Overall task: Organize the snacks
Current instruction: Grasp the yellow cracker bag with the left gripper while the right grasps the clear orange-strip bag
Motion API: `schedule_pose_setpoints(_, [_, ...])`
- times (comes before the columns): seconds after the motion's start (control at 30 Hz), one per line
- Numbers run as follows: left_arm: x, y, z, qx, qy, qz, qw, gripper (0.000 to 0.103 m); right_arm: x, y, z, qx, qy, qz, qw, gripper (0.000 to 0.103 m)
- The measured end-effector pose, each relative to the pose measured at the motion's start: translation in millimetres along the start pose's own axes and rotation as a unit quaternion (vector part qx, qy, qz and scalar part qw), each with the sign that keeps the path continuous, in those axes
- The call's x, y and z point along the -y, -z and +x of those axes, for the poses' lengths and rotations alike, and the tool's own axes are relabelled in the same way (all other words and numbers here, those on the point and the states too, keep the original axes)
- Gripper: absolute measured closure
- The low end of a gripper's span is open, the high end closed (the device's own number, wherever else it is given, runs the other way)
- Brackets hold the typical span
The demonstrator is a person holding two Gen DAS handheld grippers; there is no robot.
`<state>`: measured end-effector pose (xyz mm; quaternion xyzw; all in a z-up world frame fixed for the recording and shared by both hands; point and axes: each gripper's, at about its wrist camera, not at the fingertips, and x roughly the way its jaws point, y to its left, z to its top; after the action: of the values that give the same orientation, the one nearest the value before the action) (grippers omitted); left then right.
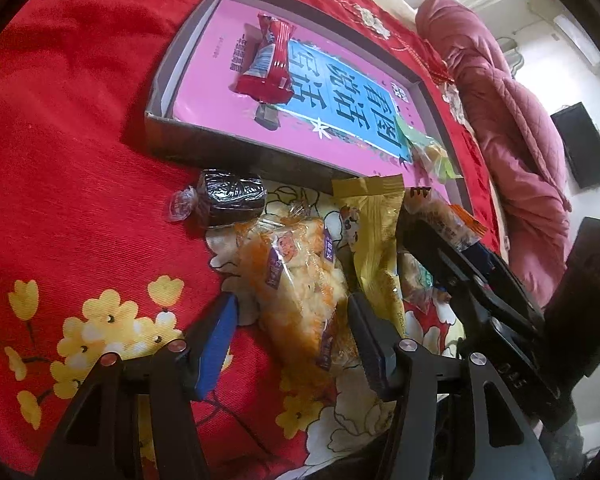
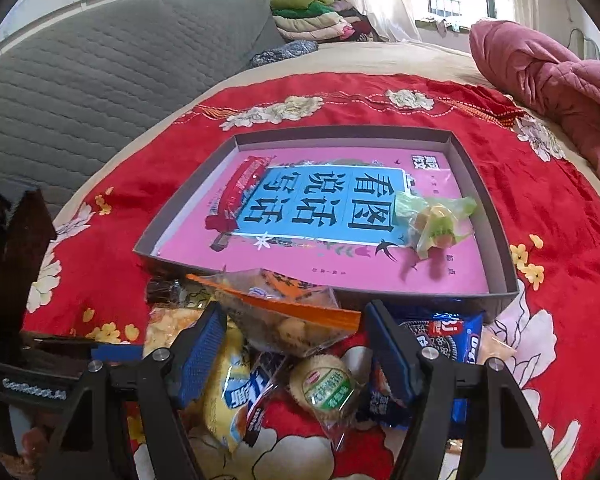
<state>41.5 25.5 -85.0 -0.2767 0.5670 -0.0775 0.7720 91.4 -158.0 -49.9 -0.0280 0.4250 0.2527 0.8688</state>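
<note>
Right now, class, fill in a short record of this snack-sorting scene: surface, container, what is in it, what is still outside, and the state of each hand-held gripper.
surface: red floral cloth on a bed
container: shallow grey tray, pink sheet inside
in tray: red wrapper; green packet
outside tray: snack pile at near edge, including Oreo pack, yellow packet, dark cake
left hand-held gripper: open, astride clear orange packet
right hand-held gripper: open, over orange-striped bag
</note>
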Motion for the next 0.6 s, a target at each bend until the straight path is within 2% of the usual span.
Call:
schedule_pose_setpoints(0.1, [0.5, -0.8, 1.6, -0.001, 0.003, -0.001, 1.0000, 0.044, 3.5, -0.5, 3.0, 0.003, -0.004, 0.009, 1.000, 0.032])
schedule_pose_setpoints(0.27, [2.5, -3.1, 5.0, -0.001, 0.012, -0.001, 0.9999, 0.045, 1.2, -0.7, 2.9, 0.009, -0.016, 0.000, 1.000, 0.047])
schedule_pose_setpoints(0.4, [2.3, -4.7, 7.5, -0.004, 0.029, -0.008, 0.9995, 0.052, 2.0, -0.1, 2.2, 0.013, -0.015, -0.001, 1.000, 0.051])
schedule_pose_setpoints(0.6, [-1.1, -6.5, 11.5, -0.010, 0.051, -0.018, 0.9985, 0.054, 7.0, 0.5, 0.4, 0.018, -0.025, 0.010, 0.999, 0.054])
